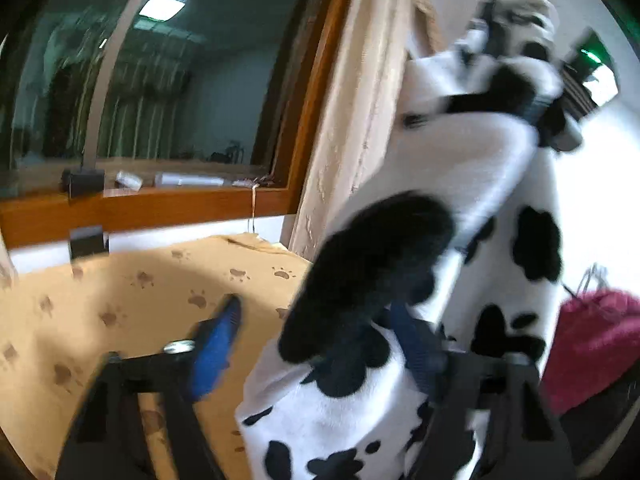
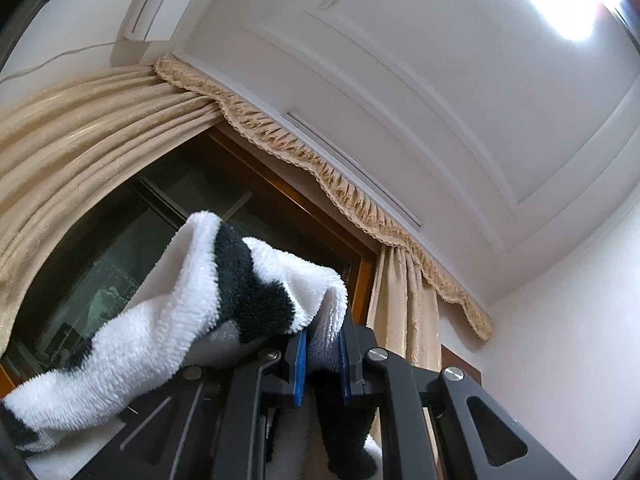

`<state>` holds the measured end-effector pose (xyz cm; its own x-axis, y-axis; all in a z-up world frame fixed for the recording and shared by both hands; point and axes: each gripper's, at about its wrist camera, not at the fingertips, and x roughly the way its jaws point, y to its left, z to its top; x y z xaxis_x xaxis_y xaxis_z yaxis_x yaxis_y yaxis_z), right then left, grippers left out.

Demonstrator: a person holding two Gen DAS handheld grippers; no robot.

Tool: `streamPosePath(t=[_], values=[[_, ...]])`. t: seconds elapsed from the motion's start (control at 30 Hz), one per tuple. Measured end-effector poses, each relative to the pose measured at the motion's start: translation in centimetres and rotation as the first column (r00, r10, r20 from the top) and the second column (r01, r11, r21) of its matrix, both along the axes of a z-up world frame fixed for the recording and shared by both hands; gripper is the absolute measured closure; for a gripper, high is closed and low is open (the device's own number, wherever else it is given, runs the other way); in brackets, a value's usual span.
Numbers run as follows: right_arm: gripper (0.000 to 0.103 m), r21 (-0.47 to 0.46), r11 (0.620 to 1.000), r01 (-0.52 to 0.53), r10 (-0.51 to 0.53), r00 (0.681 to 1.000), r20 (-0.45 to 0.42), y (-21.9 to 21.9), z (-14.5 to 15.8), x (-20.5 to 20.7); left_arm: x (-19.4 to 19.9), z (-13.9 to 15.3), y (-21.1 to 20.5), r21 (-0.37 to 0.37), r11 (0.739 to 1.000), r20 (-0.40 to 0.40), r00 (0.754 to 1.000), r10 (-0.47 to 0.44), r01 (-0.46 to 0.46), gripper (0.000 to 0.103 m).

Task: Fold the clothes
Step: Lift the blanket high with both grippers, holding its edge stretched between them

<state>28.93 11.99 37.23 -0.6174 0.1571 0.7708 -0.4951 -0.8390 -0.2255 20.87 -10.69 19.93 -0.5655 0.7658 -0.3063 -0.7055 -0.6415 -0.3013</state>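
Observation:
A fluffy white fleece garment with black cow patches (image 1: 472, 168) hangs in the air above the bed. In the left wrist view my right gripper (image 1: 560, 92) holds its upper end high at the top right. In the right wrist view that gripper (image 2: 322, 356) is shut on a fold of the fleece garment (image 2: 192, 300) between its blue pads (image 2: 300, 364). My left gripper (image 1: 318, 312) is open and wide at the garment's lower part. The left blue finger (image 1: 218, 344) is bare, and the fleece drapes over the right finger (image 1: 416, 340).
A tan bedspread with paw prints (image 1: 120, 308) lies below. Behind it are a wood-framed window (image 1: 168, 208) and a beige curtain (image 1: 360, 120). A red knit garment (image 1: 592, 344) with a wire hanger lies at the right. The right wrist view faces the white ceiling (image 2: 440, 80).

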Motion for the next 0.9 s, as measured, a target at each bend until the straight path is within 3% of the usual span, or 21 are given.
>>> streamPosePath(t=[0.03, 0.13, 0.2, 0.23, 0.3, 0.33, 0.4, 0.5, 0.6, 0.67, 0.7, 0.73, 0.9], values=[[0.089, 0.002, 1.0, -0.002, 0.002, 1.0, 0.001, -0.1, 0.0, -0.1, -0.5, -0.2, -0.2, 0.021, 0.999, 0.031, 0.999, 0.026, -0.026, 0.097], [0.089, 0.018, 1.0, 0.016, -0.016, 1.0, 0.006, -0.1, -0.4, -0.1, 0.2, 0.7, -2.3, 0.068, 0.971, -0.015, 0.973, 0.229, -0.228, 0.097], [0.089, 0.015, 0.999, 0.035, -0.035, 0.999, 0.022, 0.5, -0.6, -0.5, 0.6, 1.3, -3.8, 0.103, 0.929, -0.039, 0.932, 0.361, -0.355, 0.097], [0.089, 0.014, 0.999, 0.044, -0.044, 0.999, 0.029, 0.8, -0.7, -0.8, 1.3, 2.1, -4.6, 0.126, 0.896, -0.069, 0.897, 0.436, -0.426, 0.097], [0.089, 0.011, 0.998, 0.063, -0.063, 0.997, 0.045, 1.4, -1.0, -1.2, 4.4, 5.8, -7.1, 0.201, 0.792, -0.199, 0.767, 0.609, -0.577, 0.097], [0.089, -0.005, 0.999, 0.05, -0.05, 0.996, 0.069, 2.1, -0.8, -1.5, 6.0, 7.4, -7.7, 0.233, 0.755, -0.258, 0.71, 0.656, -0.613, 0.097], [0.089, -0.021, 0.999, 0.043, -0.042, 0.996, 0.074, 2.7, -0.7, -1.5, 9.6, 11.0, -7.9, 0.297, 0.682, -0.397, 0.563, 0.725, -0.668, 0.097], [0.089, -0.031, 0.998, 0.056, -0.055, 0.997, 0.046, 3.2, -0.8, -1.1, 14.2, 15.0, -6.2, 0.359, 0.61, -0.572, 0.35, 0.742, -0.706, 0.097], [0.089, -0.042, 0.997, 0.069, -0.068, 0.997, 0.019, 3.8, -0.9, -0.7, 17.1, 17.5, -4.4, 0.395, 0.564, -0.673, 0.189, 0.715, -0.725, 0.097], [0.089, -0.049, 0.996, 0.077, -0.077, 0.997, 0.001, 4.1, -0.9, -0.4, 18.3, 18.2, -3.6, 0.39, 0.539, -0.72, 0.118, 0.684, -0.746, 0.097], [0.089, -0.053, 0.995, 0.081, -0.082, 0.997, -0.008, 4.3, -1.0, -0.3, 18.4, 18.4, -3.4, 0.385, 0.534, -0.735, 0.099, 0.67, -0.753, 0.097], [0.089, -0.056, 0.995, 0.085, -0.087, 0.996, -0.018, 4.5, -1.0, -0.1, 18.3, 18.6, -3.4, 0.371, 0.54, -0.744, 0.107, 0.66, -0.756, 0.097], [0.089, -0.067, 0.994, 0.085, -0.087, 0.996, -0.036, 5.3, -1.2, 0.4, 18.3, 19.4, -4.9, 0.232, 0.618, -0.743, 0.274, 0.611, -0.751, 0.097]])
